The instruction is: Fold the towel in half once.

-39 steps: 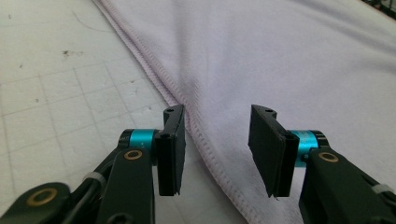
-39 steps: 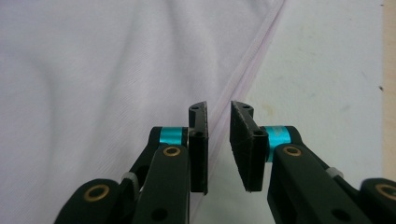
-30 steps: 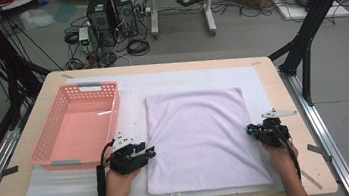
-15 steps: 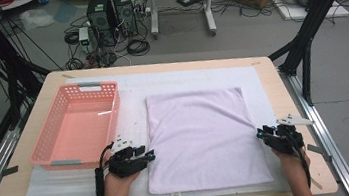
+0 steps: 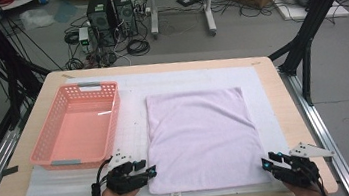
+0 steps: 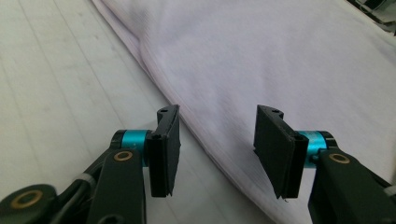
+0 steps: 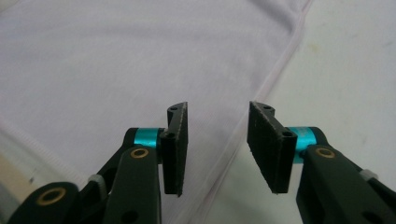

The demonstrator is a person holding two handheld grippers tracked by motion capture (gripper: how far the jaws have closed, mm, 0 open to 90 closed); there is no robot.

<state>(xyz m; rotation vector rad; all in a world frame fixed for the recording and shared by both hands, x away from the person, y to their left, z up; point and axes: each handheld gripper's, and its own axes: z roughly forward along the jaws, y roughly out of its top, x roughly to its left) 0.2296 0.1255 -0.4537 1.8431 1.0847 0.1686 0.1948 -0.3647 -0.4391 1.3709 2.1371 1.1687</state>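
On your far left sits the pink basket [image 5: 76, 127], empty, well apart from the work. Just right of it, your left gripper [image 5: 147, 173] waits at the near left corner of the lilac towel [image 5: 201, 137], jaws spread with nothing between them; in the left gripper view the towel's hemmed edge [image 6: 196, 133] runs slantwise through the gap between the jaws. The towel lies flat on the white mat [image 5: 126, 91], roughly in the middle of the table [image 5: 270, 73], its near edge close to you. It looks soft, light and limp, so it should sag and fold wherever you don't support it; take it at the two near corners, pinching over the hem, where the cloth is thicker and less likely to slip. Your right gripper [image 5: 269, 163] sits at the near right corner, likewise spread and empty, the hem [image 7: 254, 100] passing between its jaws.
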